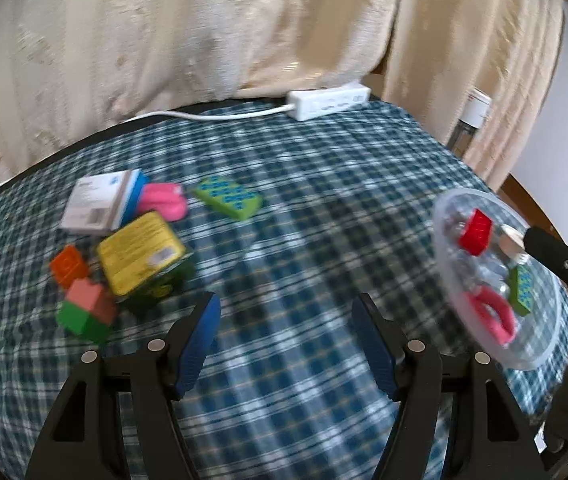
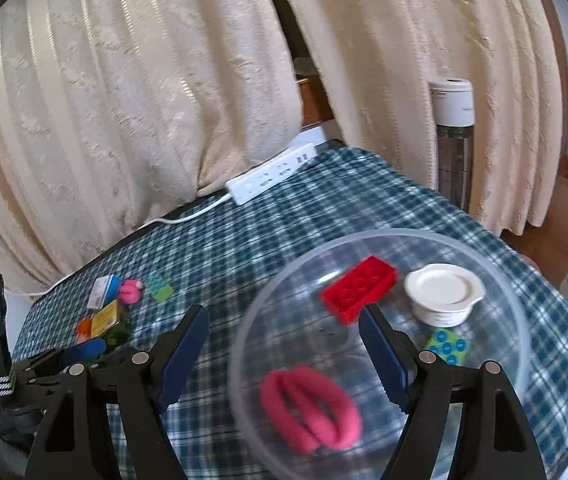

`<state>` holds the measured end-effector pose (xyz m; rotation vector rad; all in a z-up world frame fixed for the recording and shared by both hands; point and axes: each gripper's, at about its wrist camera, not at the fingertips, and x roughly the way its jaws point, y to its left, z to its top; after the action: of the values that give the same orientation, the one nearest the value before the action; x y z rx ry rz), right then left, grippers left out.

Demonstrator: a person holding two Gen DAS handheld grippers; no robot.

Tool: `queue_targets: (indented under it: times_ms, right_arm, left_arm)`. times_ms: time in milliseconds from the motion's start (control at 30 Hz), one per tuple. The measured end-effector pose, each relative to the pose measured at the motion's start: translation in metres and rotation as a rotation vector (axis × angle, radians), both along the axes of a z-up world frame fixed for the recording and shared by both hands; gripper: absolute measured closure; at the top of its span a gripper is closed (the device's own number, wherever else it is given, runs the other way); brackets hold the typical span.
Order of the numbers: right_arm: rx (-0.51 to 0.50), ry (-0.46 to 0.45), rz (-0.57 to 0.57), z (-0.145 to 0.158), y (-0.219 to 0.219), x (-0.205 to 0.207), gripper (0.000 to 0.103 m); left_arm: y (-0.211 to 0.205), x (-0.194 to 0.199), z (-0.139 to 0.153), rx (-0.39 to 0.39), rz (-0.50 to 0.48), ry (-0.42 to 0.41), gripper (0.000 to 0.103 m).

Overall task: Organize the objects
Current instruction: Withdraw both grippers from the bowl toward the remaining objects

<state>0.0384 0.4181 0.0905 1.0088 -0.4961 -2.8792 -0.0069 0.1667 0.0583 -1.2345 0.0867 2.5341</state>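
Sorting looks partly done; we go left to right across the checked tablecloth (image 1: pixel 304 208). On the left lies the unsorted cluster: an orange block (image 1: pixel 68 266), a pink-and-green block (image 1: pixel 85 312), a yellow-topped box (image 1: pixel 141 254) and a white-and-blue box (image 1: pixel 101 202), these pressed close together, with a pink soft piece (image 1: pixel 163 200) against the boxes and a green dotted tile (image 1: pixel 229 197) just right of it, a little apart. None of these is in the container yet. Our left gripper (image 1: pixel 286 344) hovers near the cluster over bare cloth, jaws spread and empty. A white power strip (image 1: pixel 330 100) sits at the far edge of the table below the cream curtain (image 1: pixel 163 40); we judge it not part of the sort. On the right is the clear plastic bowl (image 2: pixel 496 276), already holding a red brick (image 2: pixel 358 294), a white lidded cup (image 2: pixel 442 292), a green dotted tile (image 2: pixel 446 346) and a dark pink soft piece (image 2: pixel 310 408). Our right gripper (image 2: pixel 284 356) has its jaws set wide; its right finger overlaps the bowl and the left one stands outside the rim, but we cannot tell whether either pad touches it. Judgement: four items in, six on the left still to move. Frames are blurred; fine contacts are uncertain.
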Motion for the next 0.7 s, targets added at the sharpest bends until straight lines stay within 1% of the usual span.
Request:
queue_targets:
  times_ms: [467, 700]
  right_arm:
    - [0.009, -0.033, 0.092, -0.004, -0.056, -0.015, 0.019]
    - [0.026, -0.053, 0.136, -0.008, -0.081, -0.021, 0.019]
  left_arm:
    - [-0.080, -0.008, -0.010, 0.000, 0.162, -0.009, 0.031]
    - [-0.112, -0.012, -0.015, -0.012, 0.231, 0.008, 0.031]
